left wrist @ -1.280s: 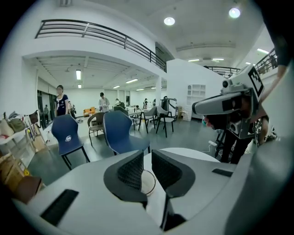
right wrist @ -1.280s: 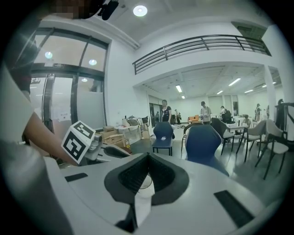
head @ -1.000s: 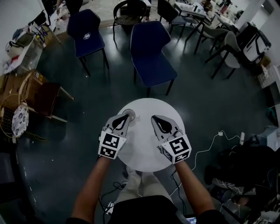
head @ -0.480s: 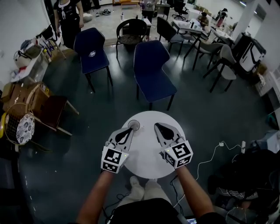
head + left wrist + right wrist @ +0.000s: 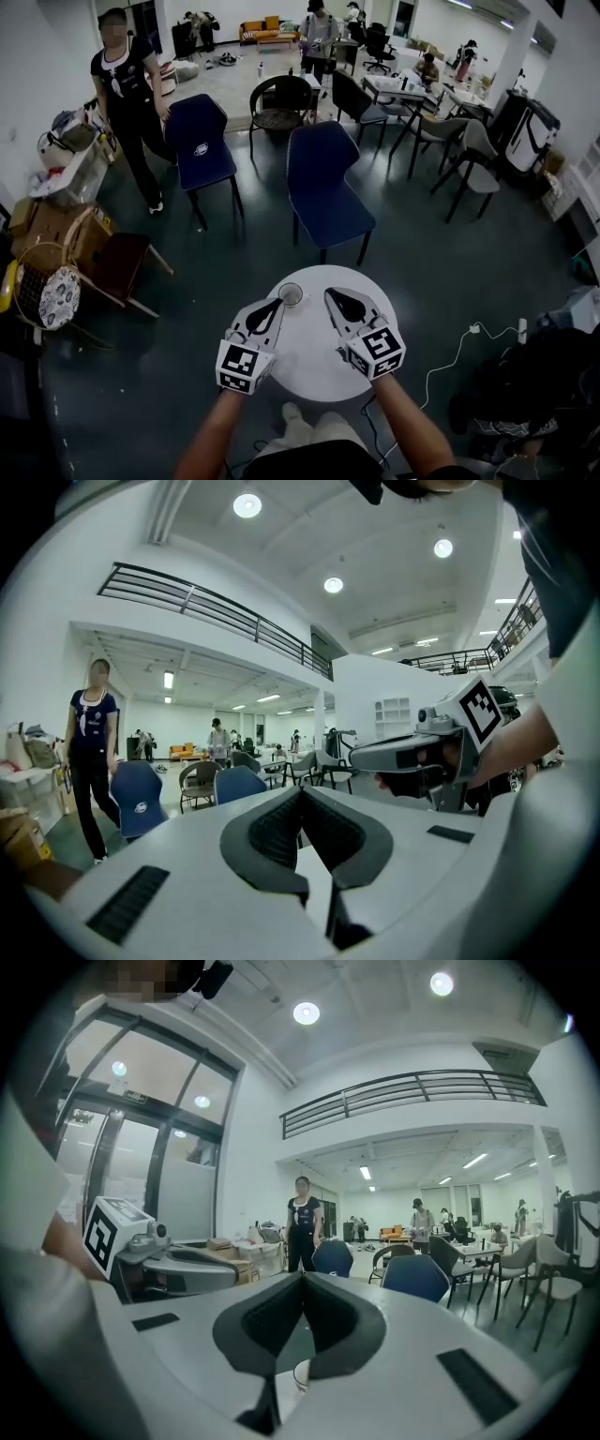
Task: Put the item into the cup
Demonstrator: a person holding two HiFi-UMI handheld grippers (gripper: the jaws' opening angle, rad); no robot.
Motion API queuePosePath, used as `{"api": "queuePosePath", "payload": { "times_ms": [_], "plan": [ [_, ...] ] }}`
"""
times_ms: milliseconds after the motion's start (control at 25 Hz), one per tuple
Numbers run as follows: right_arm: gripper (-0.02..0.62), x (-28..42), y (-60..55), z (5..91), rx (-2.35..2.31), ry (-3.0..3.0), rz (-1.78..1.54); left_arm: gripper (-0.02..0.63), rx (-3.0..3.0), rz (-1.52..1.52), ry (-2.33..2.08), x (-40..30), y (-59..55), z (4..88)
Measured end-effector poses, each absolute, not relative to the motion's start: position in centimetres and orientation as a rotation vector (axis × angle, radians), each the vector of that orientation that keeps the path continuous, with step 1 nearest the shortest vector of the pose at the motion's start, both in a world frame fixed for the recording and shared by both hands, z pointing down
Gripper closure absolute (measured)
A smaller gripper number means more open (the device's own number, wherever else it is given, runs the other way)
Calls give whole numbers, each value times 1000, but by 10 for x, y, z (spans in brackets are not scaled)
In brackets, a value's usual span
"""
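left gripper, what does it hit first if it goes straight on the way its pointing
Probably the small pale round cup on the white round table: the left gripper points at it from close by, though it may pass above.

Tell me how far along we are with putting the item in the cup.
Done: unclear; the cup stands on the round table, its inside too small to read. In hand: nothing; left claw and right claw are both shut, empty. Left: possibly everything, yet no loose item shows.
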State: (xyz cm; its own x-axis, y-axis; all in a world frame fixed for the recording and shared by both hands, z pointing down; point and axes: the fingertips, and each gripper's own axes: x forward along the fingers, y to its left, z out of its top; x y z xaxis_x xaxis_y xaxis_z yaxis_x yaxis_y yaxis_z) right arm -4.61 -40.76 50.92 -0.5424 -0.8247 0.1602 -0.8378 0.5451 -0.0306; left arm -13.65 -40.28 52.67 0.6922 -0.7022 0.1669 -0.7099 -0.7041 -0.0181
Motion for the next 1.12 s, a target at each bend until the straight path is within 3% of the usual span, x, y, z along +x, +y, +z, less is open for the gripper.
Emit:
{"api": "queuePosePath", "payload": {
  "times_ms": [520,1120],
  "plan": [
    [578,-39,-374,461,1409,-2696,102,591,2838,190,-1267,-132,-374,486],
    [578,18,-265,423,1391,-2733,71,591,2833,142,-1303,-65,-272,440]
  ]
}}
